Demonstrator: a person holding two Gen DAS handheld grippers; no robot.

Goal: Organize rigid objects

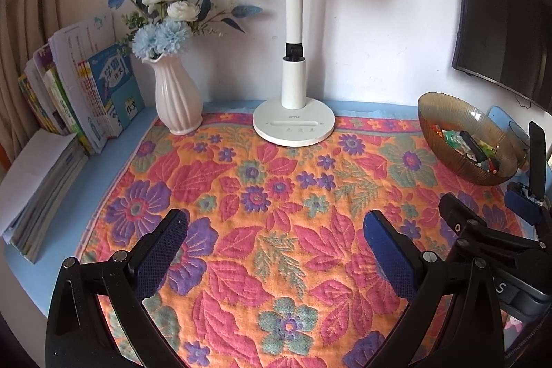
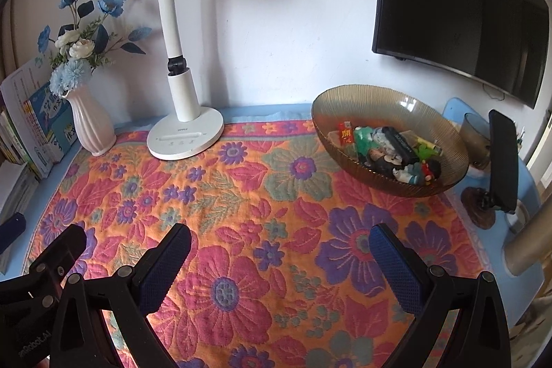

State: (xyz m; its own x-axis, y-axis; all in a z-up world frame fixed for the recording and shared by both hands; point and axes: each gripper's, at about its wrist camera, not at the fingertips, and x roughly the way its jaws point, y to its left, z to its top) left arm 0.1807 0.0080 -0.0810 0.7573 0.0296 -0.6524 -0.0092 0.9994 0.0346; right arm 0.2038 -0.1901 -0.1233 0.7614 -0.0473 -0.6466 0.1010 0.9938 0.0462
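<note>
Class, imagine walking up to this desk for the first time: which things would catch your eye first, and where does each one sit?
The bright floral cloth covering the desk grabs attention first. At its far right stands an amber glass bowl heaped with small toys and trinkets. Along the back, a white desk lamp stands in the middle, with a white ribbed vase of blue and white flowers to its left. Both grippers hover open and empty.

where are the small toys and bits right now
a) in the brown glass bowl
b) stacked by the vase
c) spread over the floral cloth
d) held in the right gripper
a: the small items sit piled inside the brown glass bowl, while both the left gripper and right gripper are open and hold nothing.
</note>
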